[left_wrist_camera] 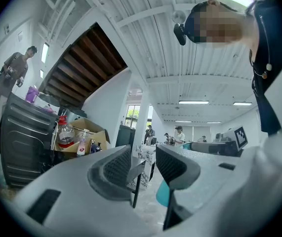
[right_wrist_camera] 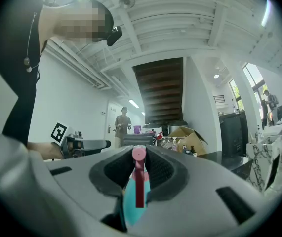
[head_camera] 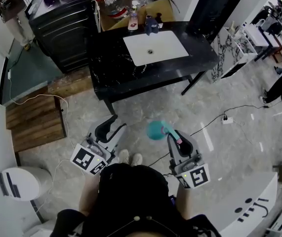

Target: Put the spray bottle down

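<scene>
In the head view my right gripper (head_camera: 174,136) is held level over the marble floor, shut on the spray bottle (head_camera: 155,130), whose teal body sticks out to the left of the jaws. The right gripper view shows the pink spray head (right_wrist_camera: 139,154) clamped between the pads, with the teal body (right_wrist_camera: 131,204) hanging below my right gripper (right_wrist_camera: 140,168). My left gripper (head_camera: 115,124) is beside it, open, with nothing between its fingers (left_wrist_camera: 115,168). The black table (head_camera: 106,68) with a white basin (head_camera: 155,47) stands ahead.
A cardboard box (head_camera: 141,9) with bottles sits behind the table, next to a black cabinet (head_camera: 61,28). Wooden steps (head_camera: 34,120) lie at the left, a white bin (head_camera: 22,181) at bottom left. Cables (head_camera: 215,120) cross the floor. A white counter (head_camera: 249,206) is at bottom right.
</scene>
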Demonstrator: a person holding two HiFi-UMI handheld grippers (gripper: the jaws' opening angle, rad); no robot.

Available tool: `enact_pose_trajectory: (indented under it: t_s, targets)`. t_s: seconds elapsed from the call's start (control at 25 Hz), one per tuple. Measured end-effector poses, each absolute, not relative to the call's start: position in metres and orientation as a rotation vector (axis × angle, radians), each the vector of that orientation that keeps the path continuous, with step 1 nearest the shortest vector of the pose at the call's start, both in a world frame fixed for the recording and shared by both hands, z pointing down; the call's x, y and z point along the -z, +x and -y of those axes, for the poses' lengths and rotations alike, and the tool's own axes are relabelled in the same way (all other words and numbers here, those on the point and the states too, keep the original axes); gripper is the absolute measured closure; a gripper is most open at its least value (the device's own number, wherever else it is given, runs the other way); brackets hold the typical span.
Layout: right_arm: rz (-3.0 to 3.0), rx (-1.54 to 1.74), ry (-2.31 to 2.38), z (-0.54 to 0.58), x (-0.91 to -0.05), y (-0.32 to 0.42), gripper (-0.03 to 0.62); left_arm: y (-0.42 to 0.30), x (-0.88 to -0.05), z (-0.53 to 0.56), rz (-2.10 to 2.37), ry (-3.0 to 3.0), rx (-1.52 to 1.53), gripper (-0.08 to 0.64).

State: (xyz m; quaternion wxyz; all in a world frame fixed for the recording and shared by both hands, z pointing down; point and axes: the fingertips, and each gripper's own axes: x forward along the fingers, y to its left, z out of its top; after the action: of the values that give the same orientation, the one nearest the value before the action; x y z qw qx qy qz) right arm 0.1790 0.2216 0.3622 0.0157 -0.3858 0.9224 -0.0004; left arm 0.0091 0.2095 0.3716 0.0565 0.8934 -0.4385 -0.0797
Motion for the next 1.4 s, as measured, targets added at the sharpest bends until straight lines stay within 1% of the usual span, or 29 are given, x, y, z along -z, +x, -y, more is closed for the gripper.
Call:
enact_pose_trajectory:
  t_s: [0.4,0.84,1.04,1.4]
  targets:
    - [-2.875,0.003,-1.143,-0.223,-0.358,0.178,0.525,0.013,-0.376,-0.21,1.348,2.69,0.234,0.4]
    - [-2.899,0.074,-1.075,-0.215,-0.369,0.2,0.525,0.028,-0.387,-0.213,1.384,2.647,0.205,0.4]
    - [-2.907,0.04,-1.094,-0.206,-0.375,0.205,0.525,0.033,-0.401,-0.212,1.381,2.622,0.182,0.4]
    - [-2.897,0.087,-1.113,-0.18,-0.382,0.206,0.525,0.036,-0.407,-0.177,1.344,2.628,0.206,0.4]
